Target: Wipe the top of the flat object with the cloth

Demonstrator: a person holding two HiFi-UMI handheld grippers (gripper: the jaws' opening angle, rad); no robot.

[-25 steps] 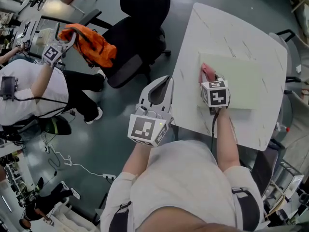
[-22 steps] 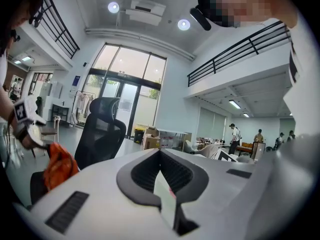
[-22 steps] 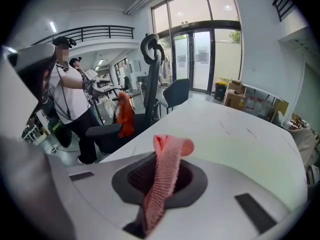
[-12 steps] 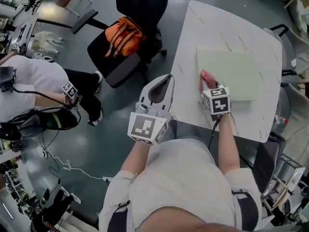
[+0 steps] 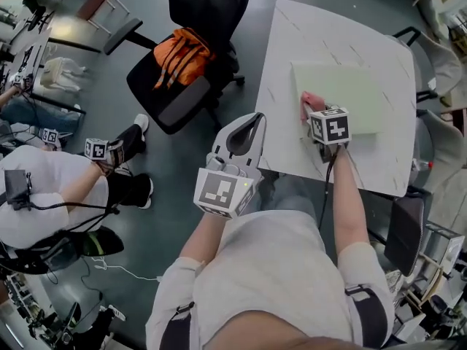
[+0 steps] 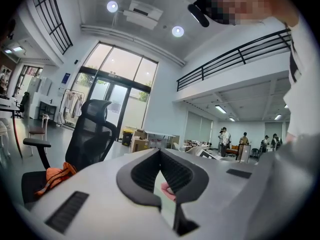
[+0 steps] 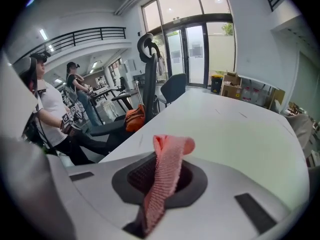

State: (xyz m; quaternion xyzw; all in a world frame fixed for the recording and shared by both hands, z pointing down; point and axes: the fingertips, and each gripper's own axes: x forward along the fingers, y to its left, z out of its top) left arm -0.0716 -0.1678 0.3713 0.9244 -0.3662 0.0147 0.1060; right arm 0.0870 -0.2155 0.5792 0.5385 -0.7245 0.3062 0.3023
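In the head view, the right gripper [image 5: 319, 119] is held at the left edge of the pale green flat object [image 5: 350, 97] on the white desk [image 5: 314, 35], with the pink cloth [image 5: 309, 106] ahead of it on that edge. The left gripper [image 5: 245, 131] is held beside the desk. In the left gripper view, its fingers [image 6: 145, 171] are seen closed together on nothing. In the right gripper view, the fingers [image 7: 137, 176] are clamped on the cloth, whose free end is folded over.

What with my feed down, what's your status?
Right gripper shut on pink cloth, at green board's left edge. Left gripper shut, empty, off the table. Board top unobstructed.
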